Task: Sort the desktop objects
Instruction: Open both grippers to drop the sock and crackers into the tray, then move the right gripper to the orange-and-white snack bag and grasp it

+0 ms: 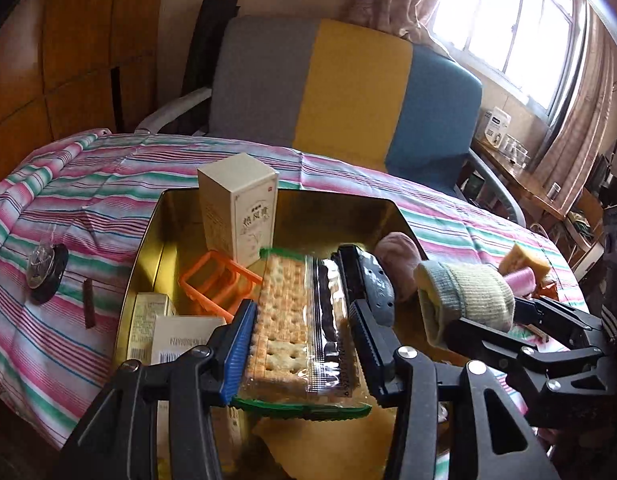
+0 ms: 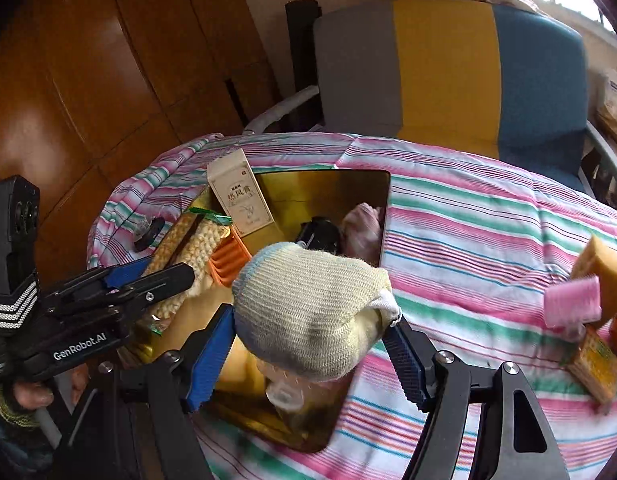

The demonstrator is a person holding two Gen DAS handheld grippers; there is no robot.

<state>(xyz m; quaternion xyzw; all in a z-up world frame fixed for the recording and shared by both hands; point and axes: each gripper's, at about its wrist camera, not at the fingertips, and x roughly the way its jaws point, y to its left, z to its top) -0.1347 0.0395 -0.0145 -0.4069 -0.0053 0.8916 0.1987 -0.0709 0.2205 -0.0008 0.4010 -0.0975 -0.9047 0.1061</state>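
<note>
My left gripper (image 1: 298,328) is shut on a clear packet of crackers (image 1: 286,316) and holds it over the gold tin tray (image 1: 348,210). My right gripper (image 2: 308,344) is shut on a rolled pale yellow sock (image 2: 308,308), held above the tray's right side (image 2: 382,216); the sock also shows in the left wrist view (image 1: 468,296). In the tray stand a tall cream box (image 1: 240,208), an orange plastic rack (image 1: 218,284), small boxes (image 1: 148,320), a dark object (image 1: 374,280) and a pink cloth (image 1: 398,256).
The tray lies on a striped cloth (image 2: 488,220). Left of it are a black round object (image 1: 46,270) and a dark stick (image 1: 89,308). On the right are a yellow sponge (image 2: 602,268), a pink roller (image 2: 572,300) and a yellow-green box (image 2: 596,364). A chair (image 2: 448,68) stands behind.
</note>
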